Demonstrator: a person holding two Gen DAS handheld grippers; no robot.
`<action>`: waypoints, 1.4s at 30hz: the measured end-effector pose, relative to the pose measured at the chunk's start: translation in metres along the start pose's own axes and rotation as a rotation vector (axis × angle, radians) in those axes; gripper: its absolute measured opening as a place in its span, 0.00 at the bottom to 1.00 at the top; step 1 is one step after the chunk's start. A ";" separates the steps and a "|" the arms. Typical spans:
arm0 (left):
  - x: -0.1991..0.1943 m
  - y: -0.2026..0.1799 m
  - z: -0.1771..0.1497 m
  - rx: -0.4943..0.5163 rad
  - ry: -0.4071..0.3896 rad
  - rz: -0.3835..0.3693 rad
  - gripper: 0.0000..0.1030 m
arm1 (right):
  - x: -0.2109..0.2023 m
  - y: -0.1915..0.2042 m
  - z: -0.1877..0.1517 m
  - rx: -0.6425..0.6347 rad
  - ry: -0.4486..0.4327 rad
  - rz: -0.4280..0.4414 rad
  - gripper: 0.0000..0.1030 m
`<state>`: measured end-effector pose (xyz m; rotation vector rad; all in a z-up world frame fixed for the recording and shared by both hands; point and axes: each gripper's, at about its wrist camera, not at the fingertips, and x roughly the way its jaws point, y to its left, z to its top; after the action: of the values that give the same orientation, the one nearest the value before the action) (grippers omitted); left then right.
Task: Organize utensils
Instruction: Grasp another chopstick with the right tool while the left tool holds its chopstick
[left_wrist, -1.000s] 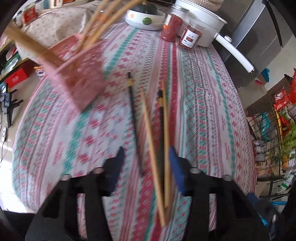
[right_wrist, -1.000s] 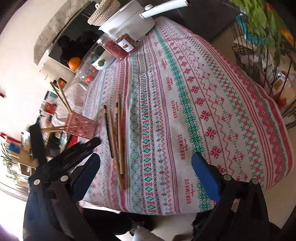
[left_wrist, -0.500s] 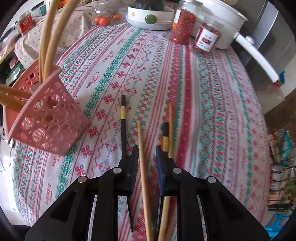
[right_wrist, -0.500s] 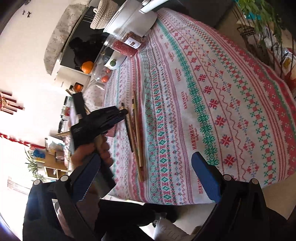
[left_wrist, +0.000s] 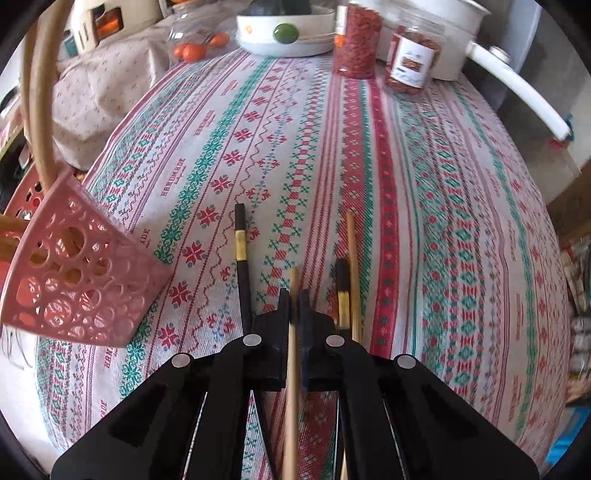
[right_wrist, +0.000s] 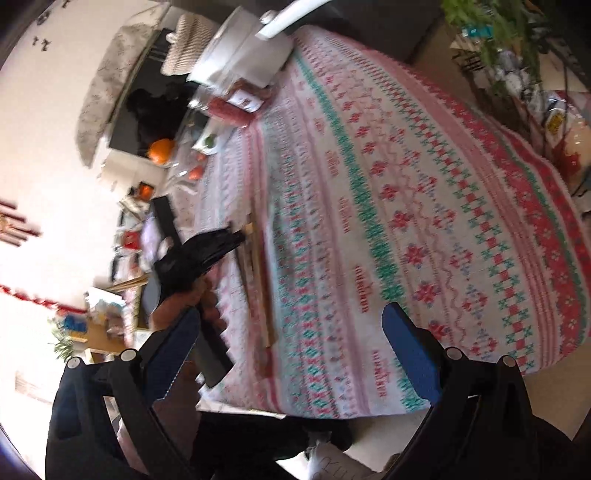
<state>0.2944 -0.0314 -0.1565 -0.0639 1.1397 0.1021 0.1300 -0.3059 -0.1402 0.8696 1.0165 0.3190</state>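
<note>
Left gripper (left_wrist: 294, 308): black fingers pinched nearly together on one light wooden chopstick (left_wrist: 293, 354). The stick's long axis runs along the fingers, straight away from the camera; far tip pokes out just past the fingertips, near end runs back under the gripper body and off the bottom of the left wrist view. Whether it's lifted off the cloth or still lying on it can't be told.

On the patterned red-green-white tablecloth (left_wrist: 424, 192), three more sticks, all roughly parallel to the held one:
- black chopstick with a gold band (left_wrist: 241, 254), just left of the gripper, blunt end pointing away
- second black chopstick with a gold band (left_wrist: 342, 291), just right of the gripper
- second light wooden chopstick (left_wrist: 352, 269), touching or nearly touching that black one on its right, reaching further away

Pink perforated plastic utensil holder (left_wrist: 74, 280) sits left of the group, tilted, with tan wooden sticks (left_wrist: 38, 110) standing up out of it.

Far edge of table: white pot with long handle (left_wrist: 509, 74), two clear jars of red contents (left_wrist: 358, 40), white bowl (left_wrist: 284, 37).

Right gripper (right_wrist: 291, 350): blue-padded fingers spread wide, nothing between them, hanging off the table's near edge. Right wrist view is motion-blurred; it shows the left gripper (right_wrist: 225, 242) down at the chopstick group, lying lengthwise away from the table's near edge.
</note>
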 end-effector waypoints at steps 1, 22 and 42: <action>-0.006 0.003 -0.006 -0.006 -0.016 -0.027 0.03 | 0.002 0.000 0.001 -0.001 0.001 -0.020 0.93; -0.133 0.106 -0.098 -0.026 -0.277 -0.341 0.04 | 0.202 0.137 0.090 -0.270 0.094 -0.385 0.63; -0.138 0.125 -0.096 -0.071 -0.253 -0.421 0.04 | 0.228 0.131 0.087 -0.332 0.034 -0.459 0.05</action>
<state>0.1369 0.0765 -0.0710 -0.3432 0.8502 -0.2190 0.3405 -0.1269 -0.1588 0.3185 1.1234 0.1058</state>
